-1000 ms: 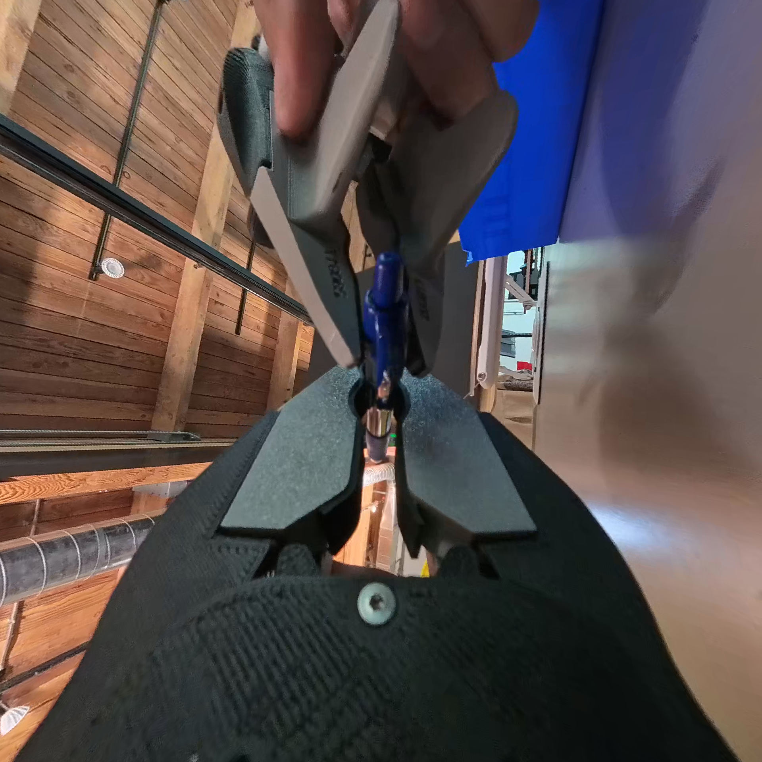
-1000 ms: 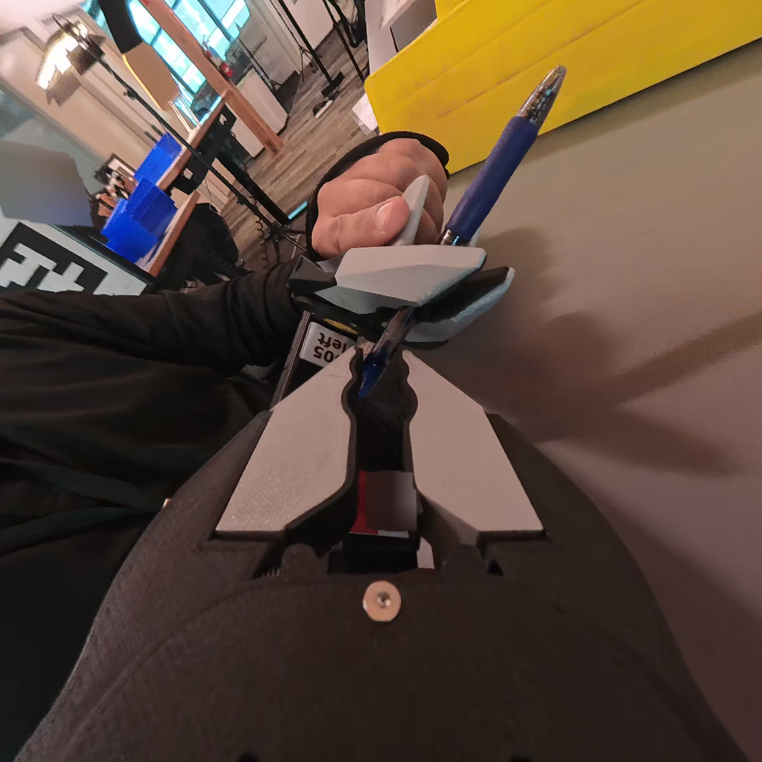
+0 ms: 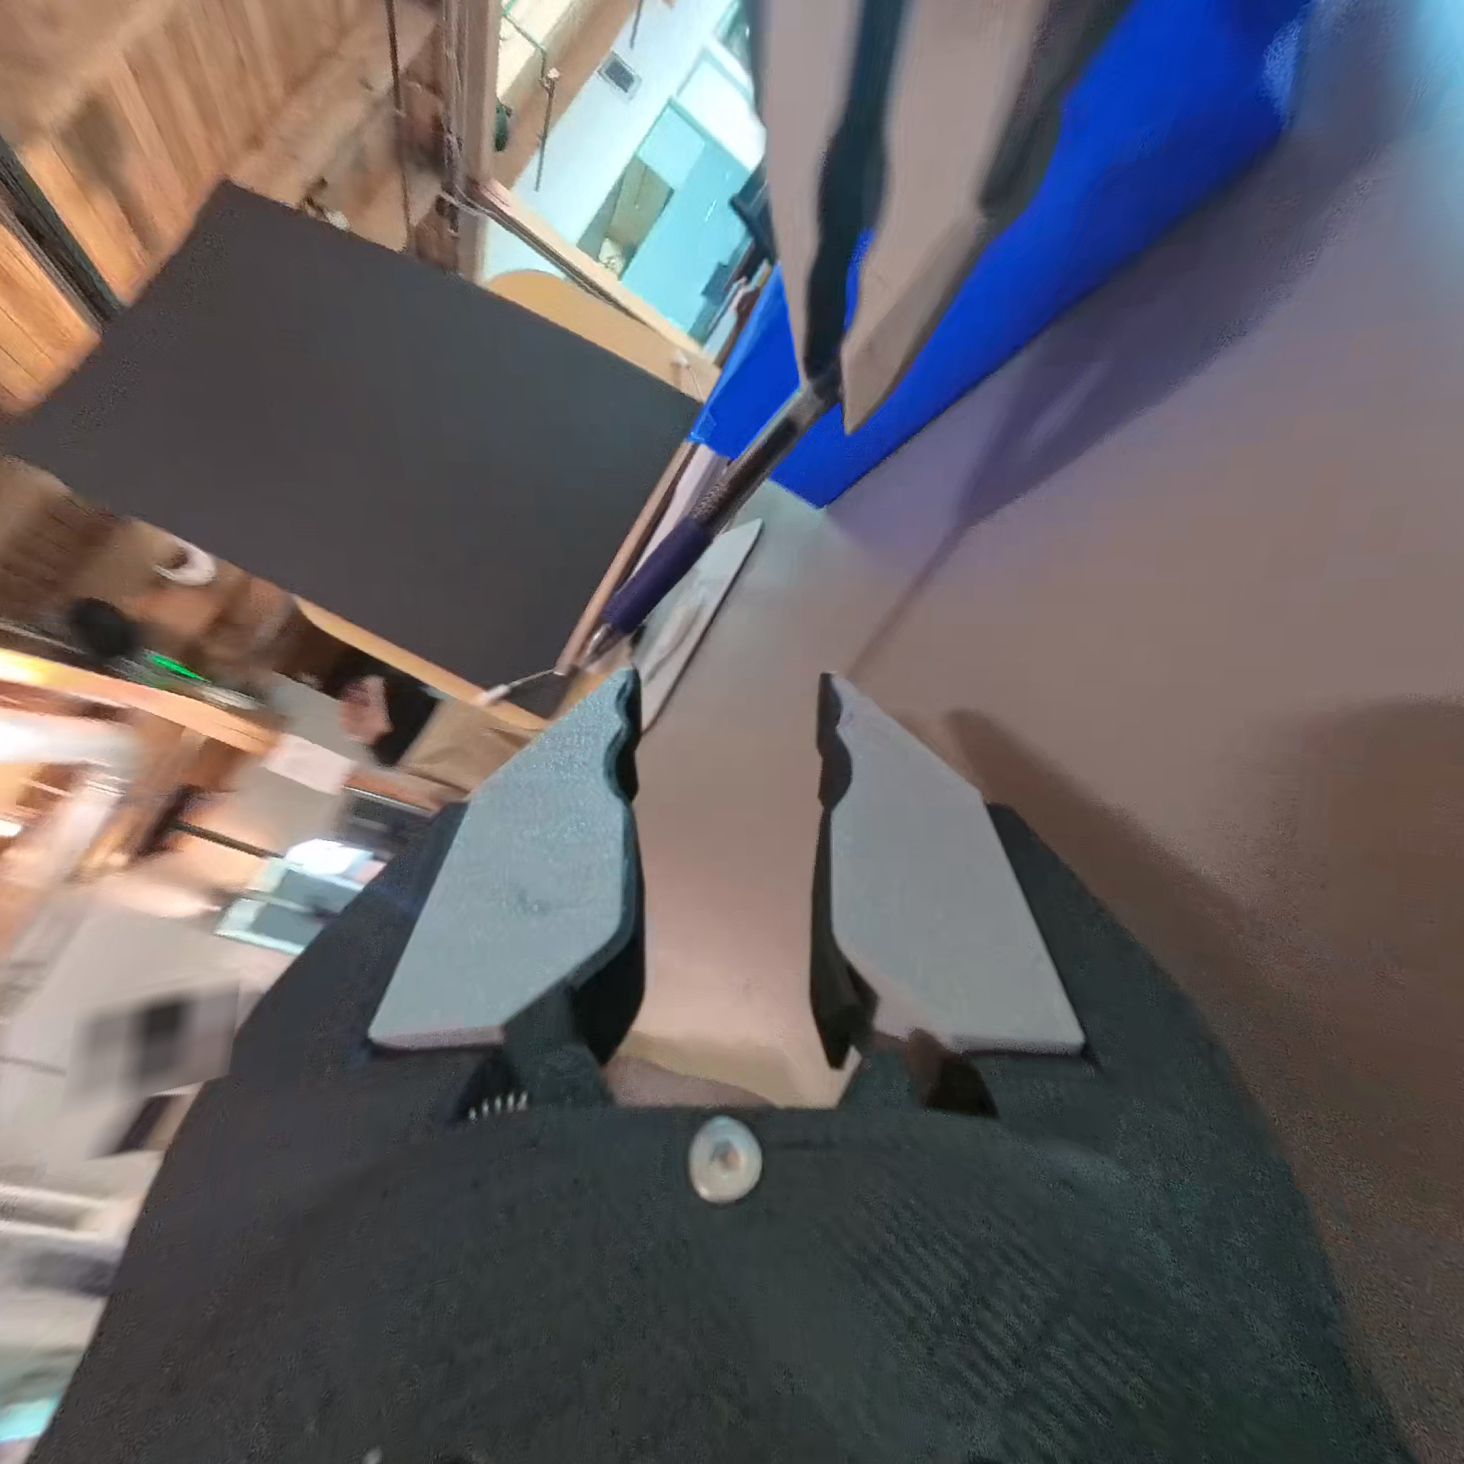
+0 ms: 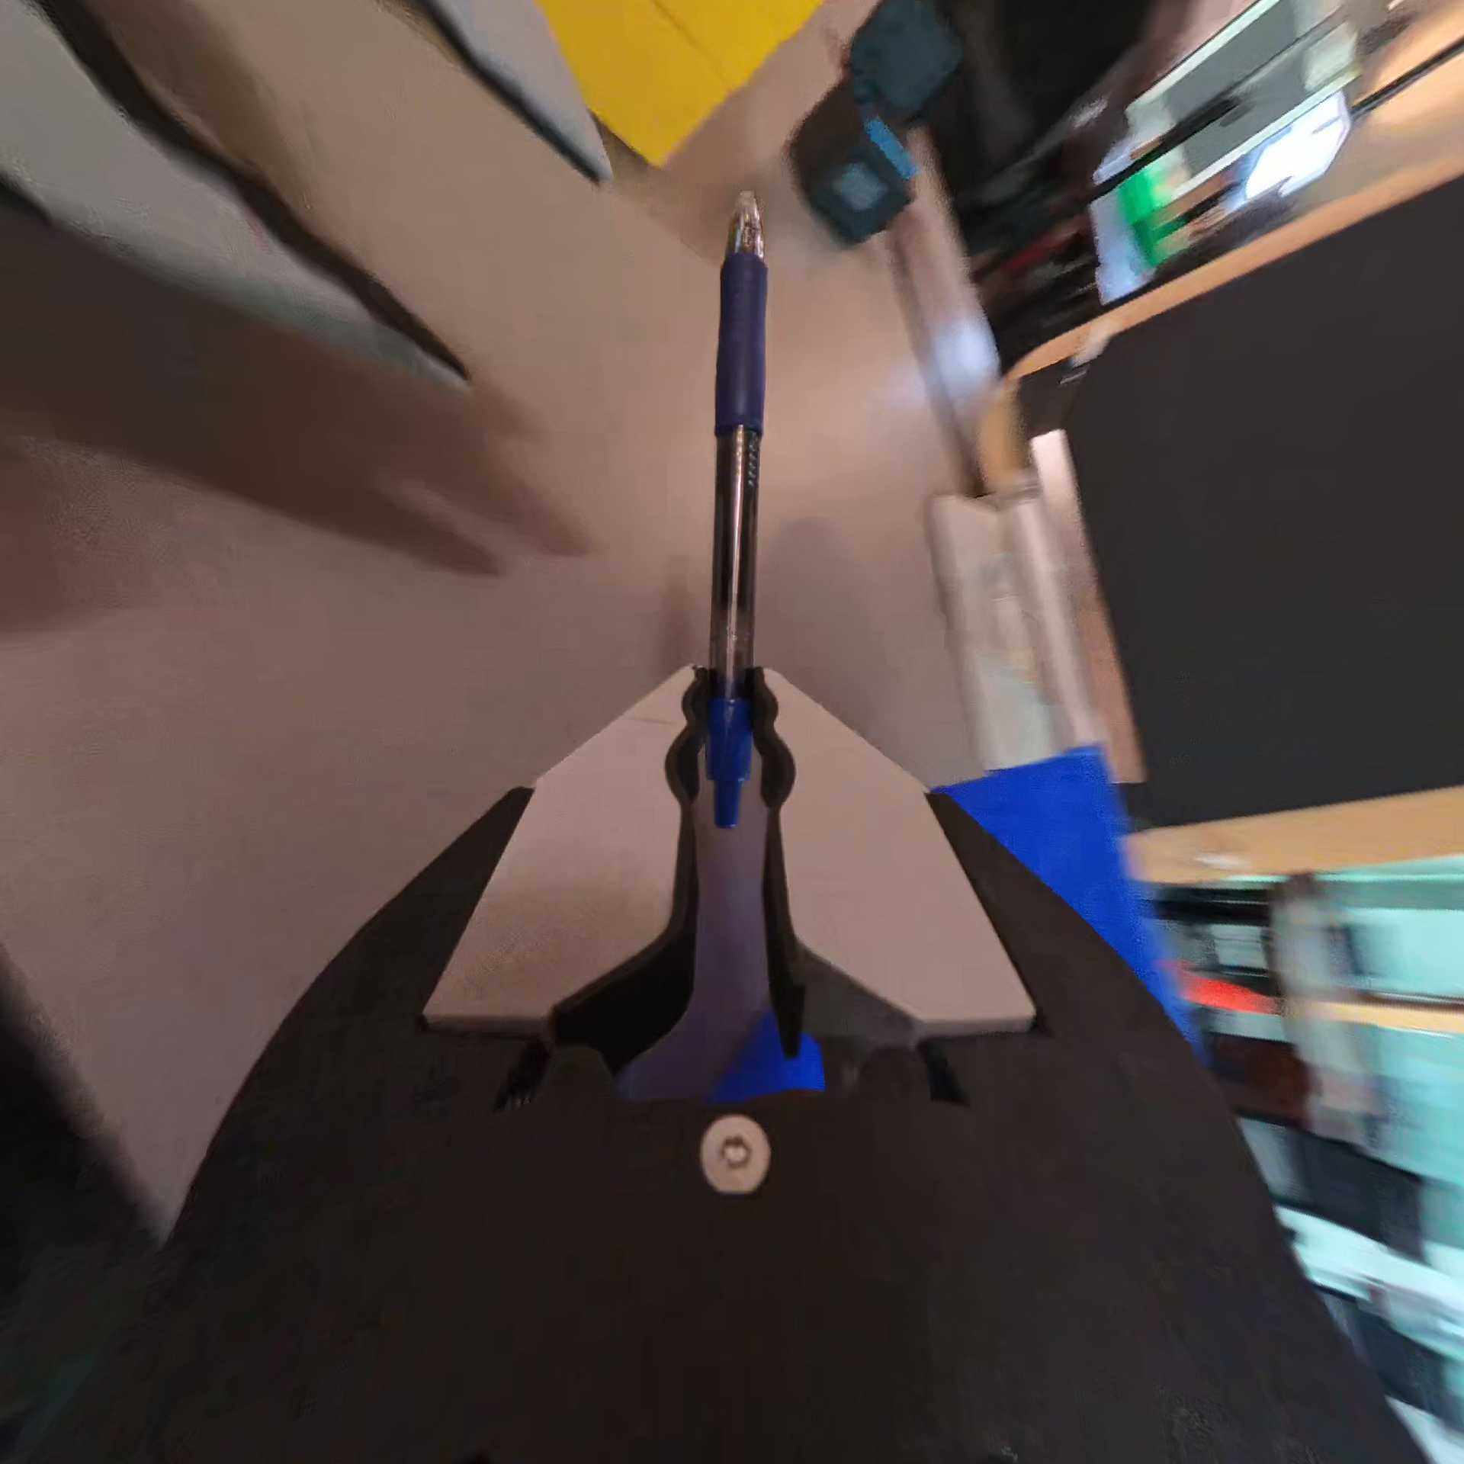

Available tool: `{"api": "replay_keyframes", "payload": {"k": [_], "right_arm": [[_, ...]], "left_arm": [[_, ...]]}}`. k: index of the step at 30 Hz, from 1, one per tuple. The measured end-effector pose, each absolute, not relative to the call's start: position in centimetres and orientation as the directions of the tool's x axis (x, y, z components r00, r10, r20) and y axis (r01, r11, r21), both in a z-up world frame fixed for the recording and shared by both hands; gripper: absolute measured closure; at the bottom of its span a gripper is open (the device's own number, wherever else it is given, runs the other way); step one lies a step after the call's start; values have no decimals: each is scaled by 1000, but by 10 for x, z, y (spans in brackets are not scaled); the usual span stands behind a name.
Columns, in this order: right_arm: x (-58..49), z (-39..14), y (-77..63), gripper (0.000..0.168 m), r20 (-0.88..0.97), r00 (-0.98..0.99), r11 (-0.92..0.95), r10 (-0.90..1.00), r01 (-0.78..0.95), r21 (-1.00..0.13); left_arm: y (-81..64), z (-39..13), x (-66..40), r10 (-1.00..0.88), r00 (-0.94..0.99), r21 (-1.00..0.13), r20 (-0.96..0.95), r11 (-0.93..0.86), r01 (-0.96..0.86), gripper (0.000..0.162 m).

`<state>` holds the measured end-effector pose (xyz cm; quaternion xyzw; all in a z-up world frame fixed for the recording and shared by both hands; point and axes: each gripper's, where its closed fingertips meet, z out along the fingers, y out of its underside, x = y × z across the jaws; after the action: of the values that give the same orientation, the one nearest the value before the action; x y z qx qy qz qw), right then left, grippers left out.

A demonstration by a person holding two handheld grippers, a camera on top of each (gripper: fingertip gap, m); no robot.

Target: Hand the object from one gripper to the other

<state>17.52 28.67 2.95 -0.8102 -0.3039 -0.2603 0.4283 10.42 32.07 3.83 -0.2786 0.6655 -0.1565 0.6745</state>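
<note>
A blue pen with a clear barrel and dark blue grip (image 4: 733,475) sticks straight forward out of my right gripper (image 4: 729,681), which is shut on its blue clip end. In the left wrist view my left gripper (image 3: 725,697) is open and empty, its grey fingers (image 3: 539,855) wide apart. Ahead of it, the right gripper (image 3: 832,380) reaches down from the top edge and holds the pen (image 3: 665,554) slanting down to the left. The pen tip ends just beyond my left finger's tip, apart from it. Both views are motion-blurred.
A tan table surface (image 3: 1109,634) lies under both grippers. A blue bin (image 3: 1030,277) and a black panel (image 3: 356,444) stand beyond it. In the right wrist view there are a yellow block (image 4: 657,71), a black panel (image 4: 1267,515) and a blurred grey-and-black shape (image 4: 238,198).
My left gripper has opened, let go of the pen and drawn away from the right gripper. The right gripper keeps the pen by its clip end. Both views have swung.
</note>
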Motion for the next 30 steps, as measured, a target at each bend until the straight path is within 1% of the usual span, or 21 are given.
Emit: {"api": "replay_keyframes", "payload": {"k": [1,3,5,6,7,9,11,13,17,18,20,23,26,30], "right_arm": [[181,38,288,161,775,589,-422,230,778,-466],[178,46,289,161,873,441,-344,205,868,-358],[167,49,288,161,919,337,-253,205,925,-283],[164,51,287,160,939,282,-221,197,946,-238],[163,52,286,160,957,223,-195,185,963,-187],[160,59,285,160,984,120,-142,135,985,-101],[152,61,282,161,989,75,-77,125,995,-65],[142,66,279,160,993,47,-14,111,999,-45],[124,69,272,160,992,-93,98,89,992,84],[122,71,271,160,991,-113,110,77,988,104],[122,76,269,160,991,-124,111,51,987,117],[118,75,269,160,983,-176,119,46,978,170],[113,74,266,160,979,-198,155,40,970,189],[110,77,257,161,980,-191,202,56,963,176]], "left_arm": [[321,47,101,-669,55,-668,-742,729,-146,120],[319,59,96,-833,-9,-823,-554,549,-145,114],[321,66,89,-932,-58,-915,-358,363,-178,111],[321,67,84,-962,-84,-940,-260,272,-204,103],[320,67,79,-980,-120,-956,-158,182,-232,96],[317,67,68,-982,-180,-961,57,-4,-278,96],[304,65,58,-912,-294,-924,285,-180,-337,97],[302,64,56,-836,-343,-878,428,-296,-375,101],[300,65,55,-719,-408,-818,563,-413,-401,102],[297,62,55,-702,-416,-807,578,-419,-416,105],[286,53,57,-677,-436,-794,593,-402,-457,105],[253,53,57,-552,-531,-762,643,-389,-517,105],[239,53,56,-476,-579,-748,663,-386,-540,111],[241,62,54,-410,-601,-726,686,-439,-528,115]]}}
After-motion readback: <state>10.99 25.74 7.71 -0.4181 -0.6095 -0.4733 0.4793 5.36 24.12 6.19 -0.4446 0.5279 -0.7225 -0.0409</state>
